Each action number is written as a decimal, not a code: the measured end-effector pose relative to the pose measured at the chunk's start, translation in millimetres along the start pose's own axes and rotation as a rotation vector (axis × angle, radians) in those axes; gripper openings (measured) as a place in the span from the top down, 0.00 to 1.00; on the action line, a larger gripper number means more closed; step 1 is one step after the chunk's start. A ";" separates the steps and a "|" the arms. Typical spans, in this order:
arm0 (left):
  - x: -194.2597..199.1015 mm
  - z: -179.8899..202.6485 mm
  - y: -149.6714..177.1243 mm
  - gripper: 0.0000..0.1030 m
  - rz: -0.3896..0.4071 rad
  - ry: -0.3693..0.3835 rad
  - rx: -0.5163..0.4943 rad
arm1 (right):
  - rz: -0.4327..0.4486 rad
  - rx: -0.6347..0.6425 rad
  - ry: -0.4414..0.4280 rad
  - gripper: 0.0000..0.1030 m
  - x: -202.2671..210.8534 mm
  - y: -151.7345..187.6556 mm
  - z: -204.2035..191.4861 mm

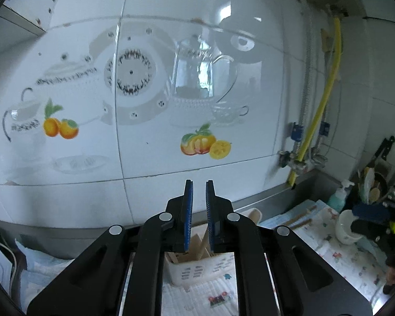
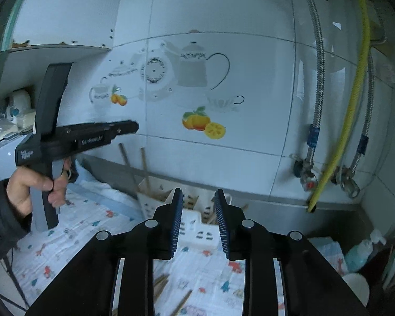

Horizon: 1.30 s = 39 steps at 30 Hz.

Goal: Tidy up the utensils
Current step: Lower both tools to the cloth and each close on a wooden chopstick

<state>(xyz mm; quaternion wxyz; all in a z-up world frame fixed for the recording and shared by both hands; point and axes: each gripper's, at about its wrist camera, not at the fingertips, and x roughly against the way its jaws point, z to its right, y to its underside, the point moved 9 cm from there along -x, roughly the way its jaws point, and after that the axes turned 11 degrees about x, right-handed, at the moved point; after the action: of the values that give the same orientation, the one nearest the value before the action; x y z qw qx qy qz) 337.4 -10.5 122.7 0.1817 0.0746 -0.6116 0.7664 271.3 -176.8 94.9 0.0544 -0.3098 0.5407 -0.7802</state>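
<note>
Utensil holder (image 2: 187,210) stands on the cloth (image 2: 92,226), chopsticks (image 2: 168,289) lying before it

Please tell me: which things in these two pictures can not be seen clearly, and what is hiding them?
- Utensil holder, left wrist view: the left gripper hides most of it.
- Chopsticks on the cloth, right wrist view: the right gripper covers their ends, so no count.
- Dish rack, left wrist view: small, at the edge.

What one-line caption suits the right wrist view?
Open right gripper above the utensil holder, chopsticks on the cloth.
</note>
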 end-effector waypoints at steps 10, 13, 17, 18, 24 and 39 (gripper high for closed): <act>69.0 5.5 66.6 0.90 -0.074 0.028 0.017 | -0.032 -0.034 -0.055 0.75 52.4 56.6 -51.2; 83.8 4.6 96.7 0.90 -0.111 0.032 0.029 | -0.060 -0.042 -0.054 0.75 64.1 81.1 -64.5; 96.2 3.2 139.0 0.90 -0.172 0.036 0.050 | -0.091 -0.055 -0.053 0.75 74.9 109.5 -78.7; 99.1 2.2 152.5 0.90 -0.190 0.038 0.060 | -0.099 -0.060 -0.054 0.75 76.1 115.6 -81.9; 102.8 5.4 231.0 0.90 -0.330 0.050 0.073 | -0.182 -0.075 -0.048 0.75 73.9 164.0 -103.9; 93.5 5.3 337.3 0.90 -0.532 0.054 0.155 | -0.346 -0.144 -0.049 0.75 45.1 242.1 -135.3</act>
<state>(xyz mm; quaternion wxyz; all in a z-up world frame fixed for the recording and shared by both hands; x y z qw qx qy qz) 125.8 -60.8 -151.6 0.3863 0.2258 -0.5051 0.7380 101.2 -185.4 -128.6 -0.0898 -0.4199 0.5324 -0.7295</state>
